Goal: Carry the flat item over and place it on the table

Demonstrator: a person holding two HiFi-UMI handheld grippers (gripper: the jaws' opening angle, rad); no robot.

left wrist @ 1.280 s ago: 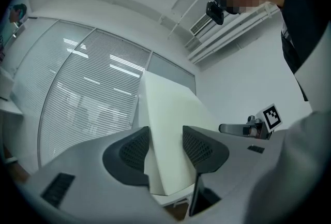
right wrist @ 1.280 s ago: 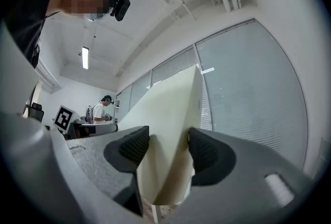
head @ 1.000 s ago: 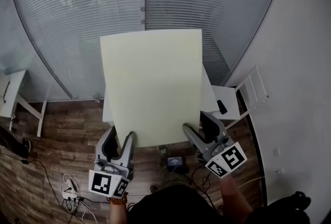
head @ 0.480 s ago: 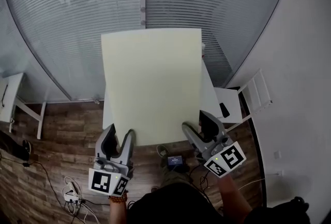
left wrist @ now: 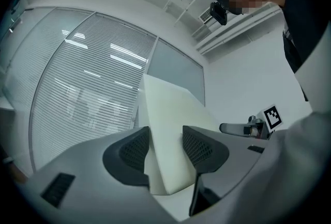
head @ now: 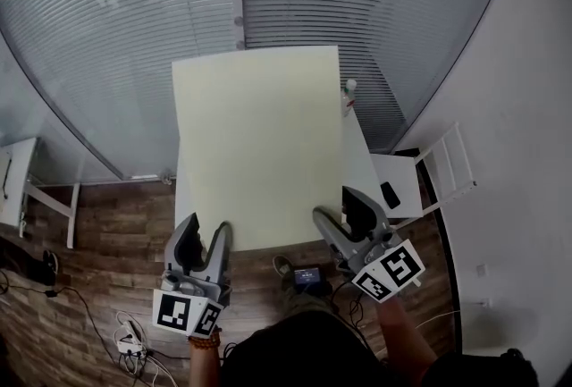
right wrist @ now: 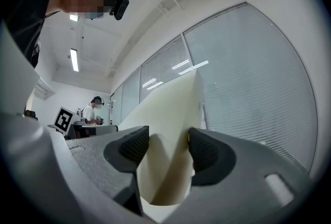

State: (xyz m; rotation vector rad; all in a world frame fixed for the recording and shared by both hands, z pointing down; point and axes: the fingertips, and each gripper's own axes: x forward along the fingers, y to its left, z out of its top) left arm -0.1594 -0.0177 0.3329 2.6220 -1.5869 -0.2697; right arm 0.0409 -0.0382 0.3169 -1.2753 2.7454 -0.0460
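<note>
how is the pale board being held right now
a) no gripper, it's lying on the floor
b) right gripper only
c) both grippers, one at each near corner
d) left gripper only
C: the left gripper and the right gripper each have the board pinched between their jaws, one at each corner of its near edge.

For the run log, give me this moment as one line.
carry | left gripper: shut on foam board, near-left corner | right gripper: shut on near-right corner | board over white table
</note>
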